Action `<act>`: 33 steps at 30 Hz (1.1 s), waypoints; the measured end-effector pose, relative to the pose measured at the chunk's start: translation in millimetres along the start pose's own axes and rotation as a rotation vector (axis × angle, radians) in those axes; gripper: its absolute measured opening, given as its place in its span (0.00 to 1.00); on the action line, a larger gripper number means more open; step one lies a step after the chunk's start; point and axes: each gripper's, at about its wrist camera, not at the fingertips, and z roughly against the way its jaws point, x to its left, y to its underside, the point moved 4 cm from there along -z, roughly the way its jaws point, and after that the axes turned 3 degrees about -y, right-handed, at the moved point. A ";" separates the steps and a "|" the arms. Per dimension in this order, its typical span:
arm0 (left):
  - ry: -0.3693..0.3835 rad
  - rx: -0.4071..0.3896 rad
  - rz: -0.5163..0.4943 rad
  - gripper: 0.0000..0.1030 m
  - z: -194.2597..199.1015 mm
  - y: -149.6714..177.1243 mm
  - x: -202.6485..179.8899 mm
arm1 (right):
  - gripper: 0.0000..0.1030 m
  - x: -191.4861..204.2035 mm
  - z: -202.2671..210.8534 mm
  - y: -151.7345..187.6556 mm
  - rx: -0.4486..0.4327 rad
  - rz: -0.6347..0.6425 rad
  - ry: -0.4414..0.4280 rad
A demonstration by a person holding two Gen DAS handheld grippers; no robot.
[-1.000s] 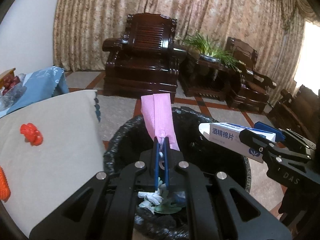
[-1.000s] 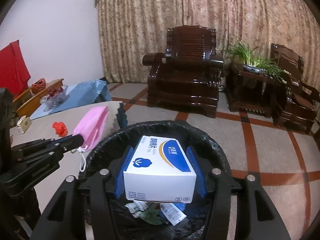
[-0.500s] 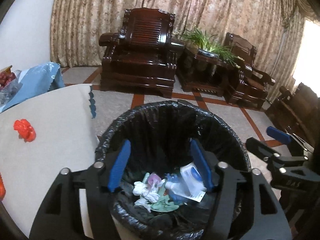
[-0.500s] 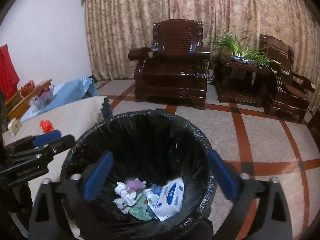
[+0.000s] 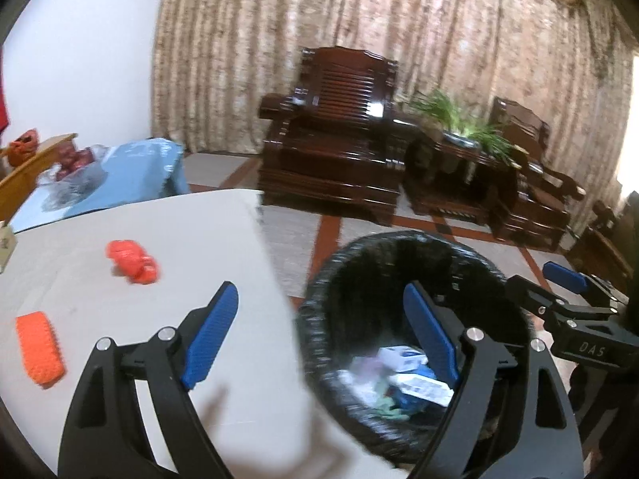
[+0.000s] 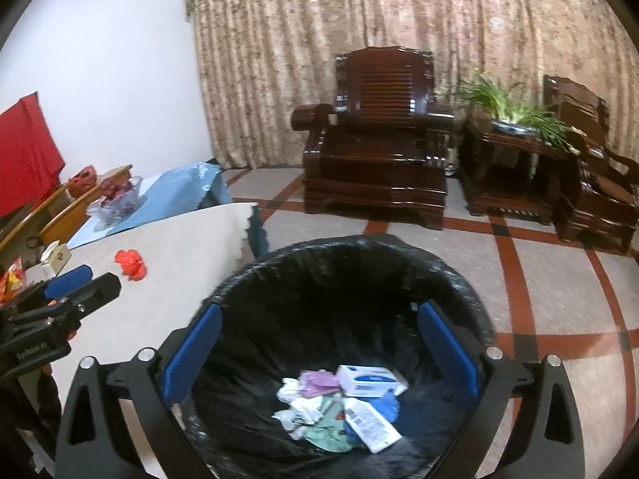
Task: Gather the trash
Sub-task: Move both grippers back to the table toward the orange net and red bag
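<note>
The black-lined trash bin (image 6: pixel 359 255) stands on the floor beside the white table (image 5: pixel 179 239). Inside it lie a white and blue box (image 6: pixel 369 380), a pink mask (image 6: pixel 317 380) and crumpled wrappers. My right gripper (image 6: pixel 319 353) is open and empty above the bin. My left gripper (image 5: pixel 319 339) is open and empty, straddling the table edge and the bin rim (image 5: pixel 399 239). A red crumpled piece (image 5: pixel 133 260) and an orange textured strip (image 5: pixel 40 349) lie on the table.
Dark wooden armchairs (image 6: pixel 379 147) and a side table with a green plant (image 6: pixel 515 111) stand against the curtain. A blue cloth (image 5: pixel 131 167) with a bag of red items lies behind the table. A small box (image 6: pixel 56 257) sits at the table's left.
Both grippers opened and dropped the pink mask and the white box into the bin. The left gripper has since swung left over the table edge.
</note>
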 end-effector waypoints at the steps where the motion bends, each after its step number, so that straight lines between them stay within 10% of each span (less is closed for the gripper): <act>1: -0.014 -0.004 0.004 0.80 2.5 -0.1 7.7 | 0.94 7.8 -3.0 -1.7 0.000 0.011 -0.013; 33: -0.515 0.081 0.281 0.81 32.4 55.3 284.0 | 0.94 249.4 -113.8 -0.1 0.035 0.251 -0.304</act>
